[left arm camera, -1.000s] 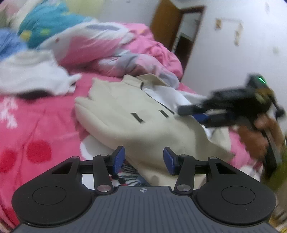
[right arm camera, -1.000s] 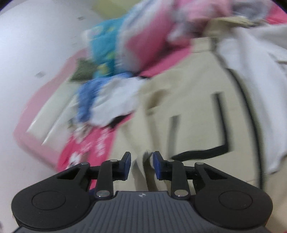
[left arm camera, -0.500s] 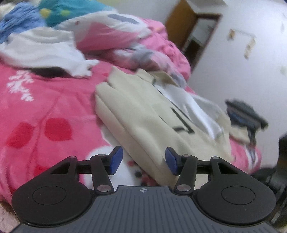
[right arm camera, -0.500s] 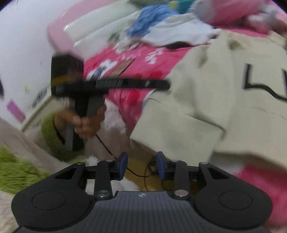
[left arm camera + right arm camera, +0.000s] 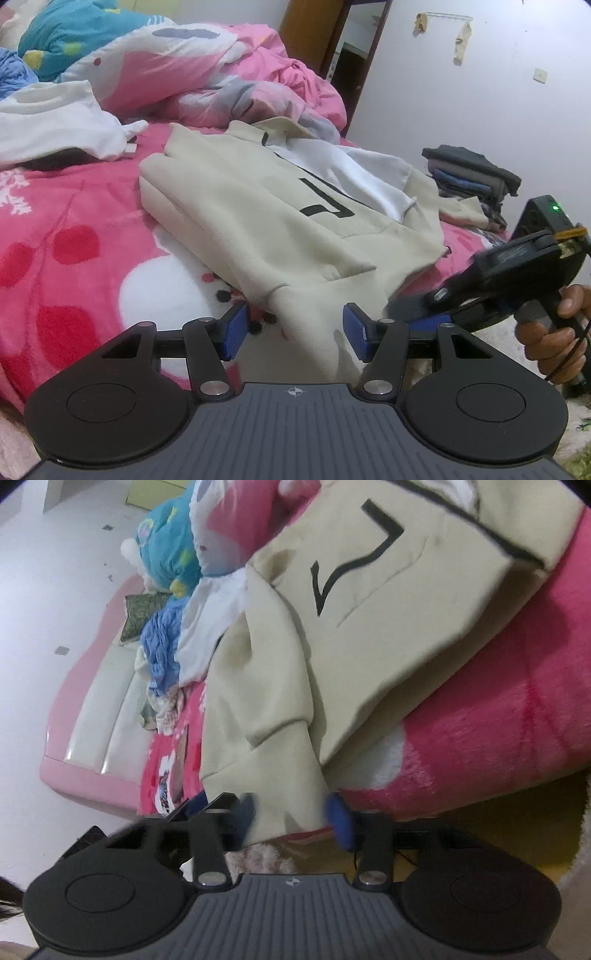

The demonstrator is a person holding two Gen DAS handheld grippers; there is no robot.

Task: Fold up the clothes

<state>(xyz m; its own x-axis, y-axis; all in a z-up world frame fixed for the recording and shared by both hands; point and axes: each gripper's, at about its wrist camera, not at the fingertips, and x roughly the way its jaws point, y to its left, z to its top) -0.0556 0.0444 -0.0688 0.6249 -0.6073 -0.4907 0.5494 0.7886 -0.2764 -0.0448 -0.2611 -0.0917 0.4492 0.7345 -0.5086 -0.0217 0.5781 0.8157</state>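
A cream jacket (image 5: 258, 221) with black trim lies spread on the pink bed cover (image 5: 74, 240), its hem hanging over the near edge. My left gripper (image 5: 295, 334) straddles that hem; its jaws are opening, and the blue pads stand clear of the cloth on both sides. Just to its right, my right gripper (image 5: 413, 310) reaches the same hem, held by a person's hand (image 5: 554, 332). In the right wrist view the jacket (image 5: 369, 627) drapes down between the fingers of the right gripper (image 5: 293, 816). Those jaws are blurred, closing and still wide around the hem.
A white garment (image 5: 48, 122) lies at the back left beside a heap of pink and blue bedding (image 5: 166, 74). A stack of folded dark clothes (image 5: 469, 173) sits at the far right corner of the bed. Behind it are a wall and a doorway (image 5: 343, 55).
The left gripper has slid in to the jacket's hem with its jaws a little wider. The right gripper has swung down from over the jacket to the bed's edge, and the hem now hangs between its fingers.
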